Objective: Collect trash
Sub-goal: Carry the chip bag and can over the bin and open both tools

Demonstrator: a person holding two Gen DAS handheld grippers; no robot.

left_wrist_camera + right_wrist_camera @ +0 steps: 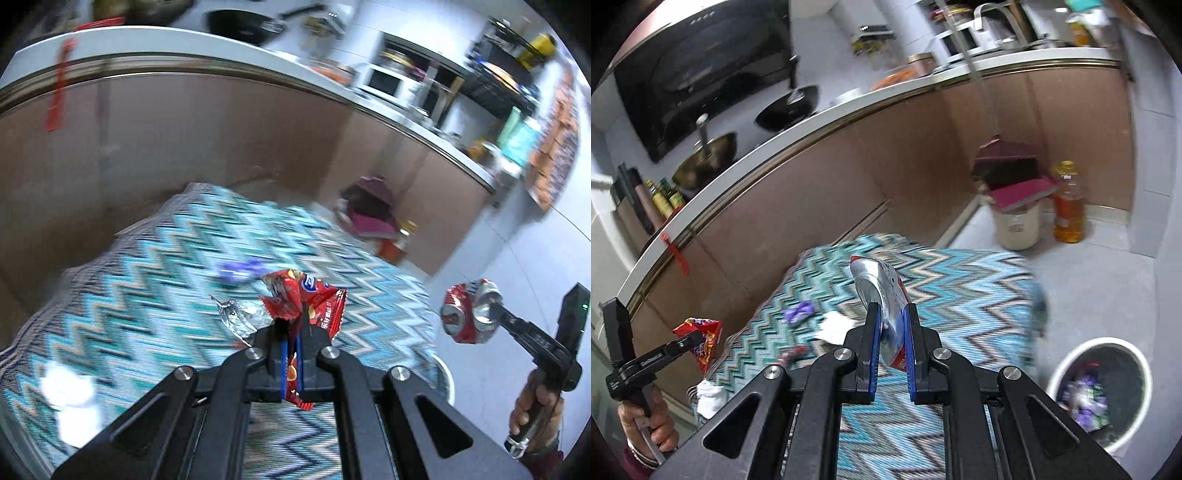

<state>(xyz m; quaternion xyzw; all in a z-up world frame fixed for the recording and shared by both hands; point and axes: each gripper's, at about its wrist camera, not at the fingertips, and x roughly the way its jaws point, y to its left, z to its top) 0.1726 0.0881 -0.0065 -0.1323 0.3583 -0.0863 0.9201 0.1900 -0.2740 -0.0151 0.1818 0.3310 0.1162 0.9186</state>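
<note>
Both hands are raised above the table, each gripper angled downward. The left gripper [291, 332] sits at the bottom centre of its own view, clamped tight on a red snack wrapper [303, 299] that sticks up beyond the fingertips; a crumpled piece of foil [240, 315] shows just to its left. The right gripper [892, 332], bottom centre of its view, is closed on a crushed can [882, 291], pads pressing its flattened sides. In the left view the same can hangs at mid right, with the holding hand [535, 406] at the lower right.

Counted: one wrapper, one can, two white paper wads [836, 326], one purple wrapper [799, 310] left on the zigzag cloth [960, 288].

One white bin [1108, 384] stands on the floor at the lower right of the right view, just beyond the table's right edge, with trash already inside. Bare grey floor [1108, 277] lies open above it. The cabinet fronts [812, 206] run close along the table's far edge.
</note>
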